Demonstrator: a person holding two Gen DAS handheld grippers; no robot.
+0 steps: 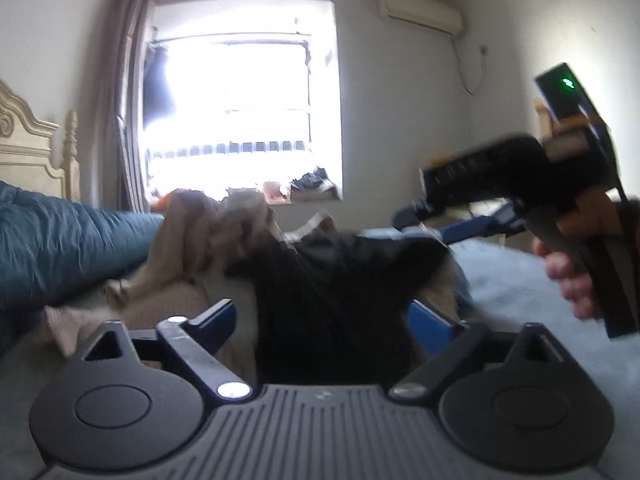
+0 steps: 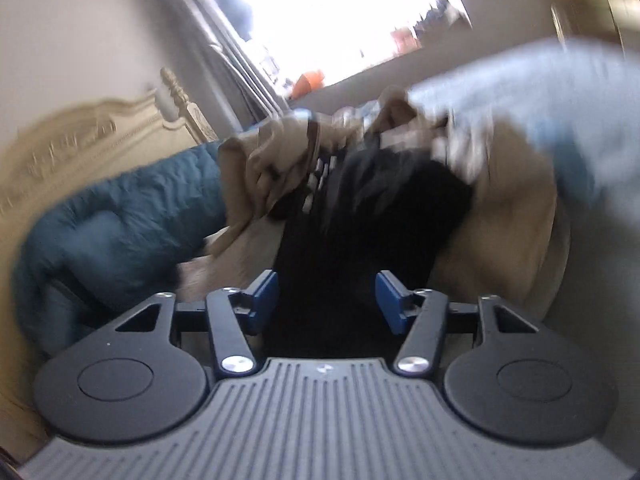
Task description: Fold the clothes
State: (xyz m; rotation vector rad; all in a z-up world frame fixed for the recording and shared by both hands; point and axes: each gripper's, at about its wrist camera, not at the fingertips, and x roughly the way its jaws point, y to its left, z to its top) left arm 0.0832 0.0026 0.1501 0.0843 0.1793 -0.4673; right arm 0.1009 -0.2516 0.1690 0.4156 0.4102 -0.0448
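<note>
While both views are smeared with blur, the main things can be made out. A black garment (image 1: 336, 280) lies on the bed (image 1: 520, 280), spread forward from the left gripper (image 1: 334, 320) toward the window (image 1: 240, 120). Its far edge rests against a heap of beige clothes (image 1: 188, 240), which sits just beside a teal duvet (image 1: 60, 240) along the left of the bed. A cream headboard (image 1: 28, 140) stands behind the duvet.

The left gripper's jaws stand wide apart. The black cloth runs between the blue pads (image 1: 224, 316), but they do not press on it.

From the right wrist view, the right gripper (image 2: 328, 300) also has its jaws parted, somewhat less widely, with the black garment (image 2: 360, 220) lying between the pads (image 2: 266, 296); whether they brush the cloth cannot be told, though no pinch shows. Beyond it, beige clothes (image 2: 280, 160) are piled on both sides, and a light blue piece (image 2: 560, 120) lies blurred at the upper right.

In the left wrist view, the right gripper (image 1: 416, 216) is seen from the side, held by a hand (image 1: 568, 280) above the right part of the bed, near the garment's far right corner. An air conditioner (image 1: 420, 12) hangs on the wall above.
</note>
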